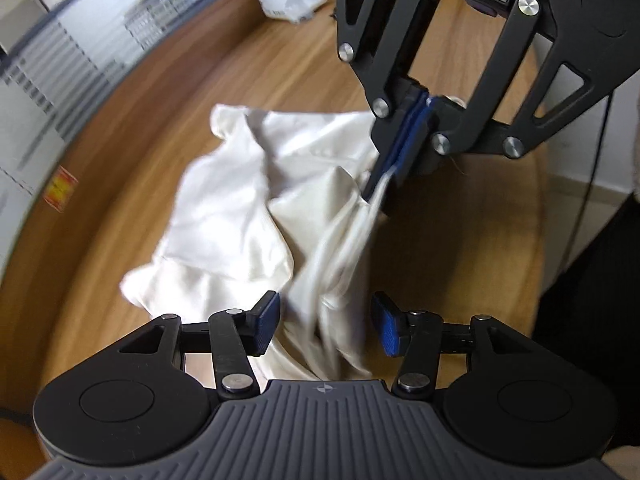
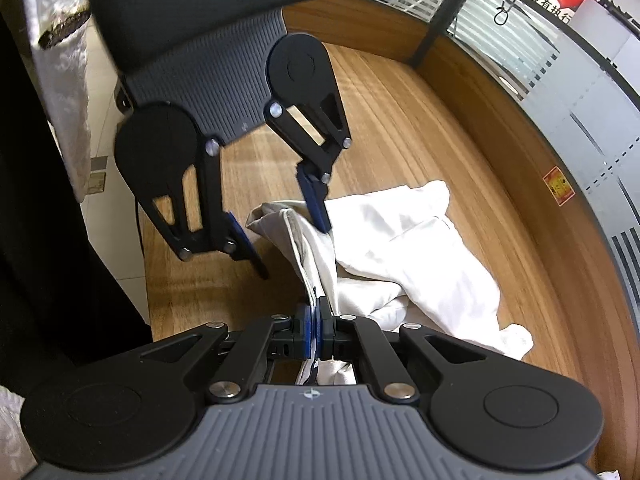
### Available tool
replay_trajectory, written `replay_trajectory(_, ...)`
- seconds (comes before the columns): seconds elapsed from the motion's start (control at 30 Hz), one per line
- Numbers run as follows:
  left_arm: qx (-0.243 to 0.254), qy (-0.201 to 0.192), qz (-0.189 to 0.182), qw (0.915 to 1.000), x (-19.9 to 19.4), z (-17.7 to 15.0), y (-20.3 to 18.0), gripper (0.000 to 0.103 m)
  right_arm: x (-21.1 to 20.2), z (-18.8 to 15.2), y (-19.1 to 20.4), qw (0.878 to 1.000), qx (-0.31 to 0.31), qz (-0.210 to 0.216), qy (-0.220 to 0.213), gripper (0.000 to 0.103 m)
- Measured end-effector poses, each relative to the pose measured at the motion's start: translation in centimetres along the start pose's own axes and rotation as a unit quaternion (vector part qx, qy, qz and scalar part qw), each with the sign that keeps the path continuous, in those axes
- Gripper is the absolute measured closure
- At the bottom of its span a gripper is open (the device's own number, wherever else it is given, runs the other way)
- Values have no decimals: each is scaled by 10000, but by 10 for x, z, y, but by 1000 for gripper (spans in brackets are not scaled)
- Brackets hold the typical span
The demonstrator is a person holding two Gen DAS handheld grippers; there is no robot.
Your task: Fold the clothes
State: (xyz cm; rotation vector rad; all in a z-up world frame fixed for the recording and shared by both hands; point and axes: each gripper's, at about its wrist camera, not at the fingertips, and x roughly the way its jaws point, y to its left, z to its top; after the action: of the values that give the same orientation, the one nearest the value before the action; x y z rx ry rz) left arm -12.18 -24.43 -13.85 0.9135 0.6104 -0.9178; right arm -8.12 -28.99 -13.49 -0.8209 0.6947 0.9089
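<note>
The right tool (image 2: 316, 334) is clamped on an edge of the white garment (image 2: 420, 252), pulling a fold taut. The left tool (image 1: 326, 326) stands wide apart, its pads either side of the cloth. The garment lies crumpled on the wooden surface (image 2: 400, 120), with a white packet (image 1: 292, 0) farther off.

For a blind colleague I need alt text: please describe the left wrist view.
The right gripper, reaching in from the top, is shut on an edge of a crumpled white garment lying on a wooden table. The left gripper is open in the foreground, its blue pads on either side of the cloth's near part. A white bag lies at the far end.
</note>
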Motion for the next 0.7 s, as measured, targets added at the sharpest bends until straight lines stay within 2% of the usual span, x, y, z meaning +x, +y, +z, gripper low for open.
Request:
replay_trajectory(0.2, 385, 17, 287, 9988, -1, 3, -5, 47, -3, 1, -1, 10000, 89, 9, 11, 101)
replay_trajectory(0.3, 475, 150, 256, 9984, 6, 3, -6, 47, -3, 2, -1, 9999, 140, 5, -2, 101)
replay_trajectory(0.37, 482, 191, 142, 9986, 11, 1, -4, 58, -3, 2, -2, 9998, 195, 10, -11, 101)
replay_trajectory(0.43, 492, 185, 51, 9986, 12, 1, -2, 81, -1, 3, -4, 9997, 241, 12, -9, 101)
replay_trajectory(0.5, 475, 161, -39, 9987, 14, 0, 0, 90, 1, 3, -5, 9996, 276, 15, -1, 101)
replay_trajectory(0.57, 417, 99, -84, 9990, 13, 0, 4, 94, 0, 2, -5, 9995, 314, 12, 4, 101)
replay_trajectory(0.7, 141, 52, -172, 9997, 9, 2, 13, 94, 4, 3, -6, 9989, 461, -54, 33, 98)
